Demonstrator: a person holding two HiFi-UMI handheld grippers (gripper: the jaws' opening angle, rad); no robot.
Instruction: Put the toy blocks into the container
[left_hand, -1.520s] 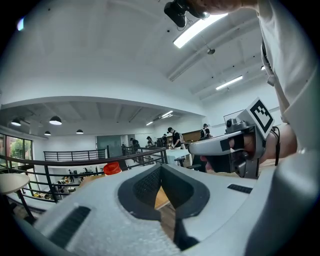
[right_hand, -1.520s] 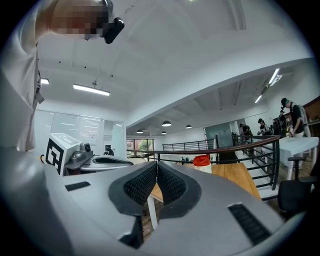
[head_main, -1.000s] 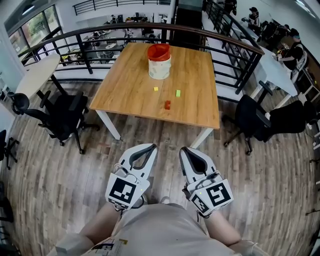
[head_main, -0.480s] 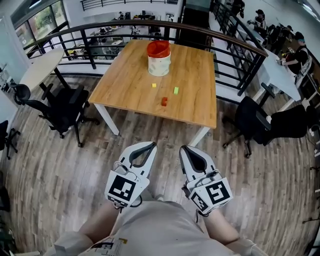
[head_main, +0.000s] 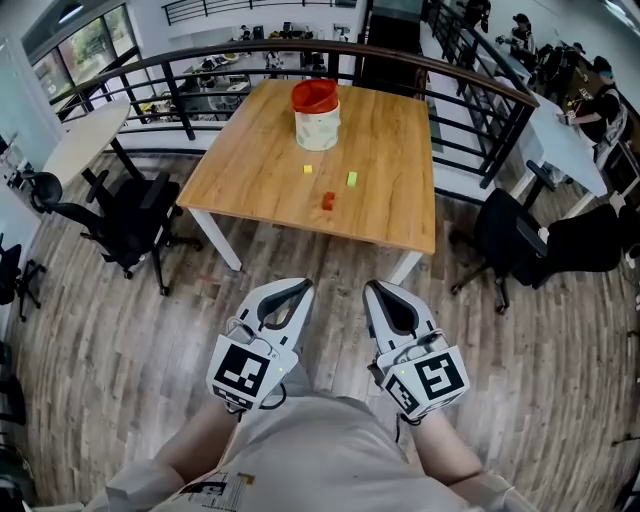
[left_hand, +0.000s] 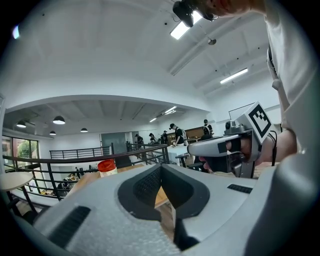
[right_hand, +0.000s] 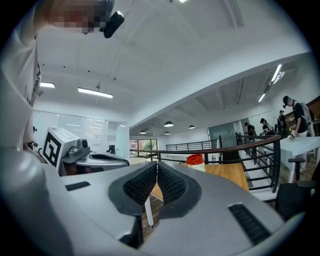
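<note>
All views (head's steeply downward) share the far container (head_main: 316, 115).

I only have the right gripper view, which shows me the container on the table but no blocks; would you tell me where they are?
Observer: The head view shows three of them on the table, all on our side of the container: a yellow block, a green block and, nearest us, a red block.
Operator: Thank you. Has anything been picked up on the left?
Observer: No. In its own view the left gripper has its jaws shut together with nothing between them.
</note>
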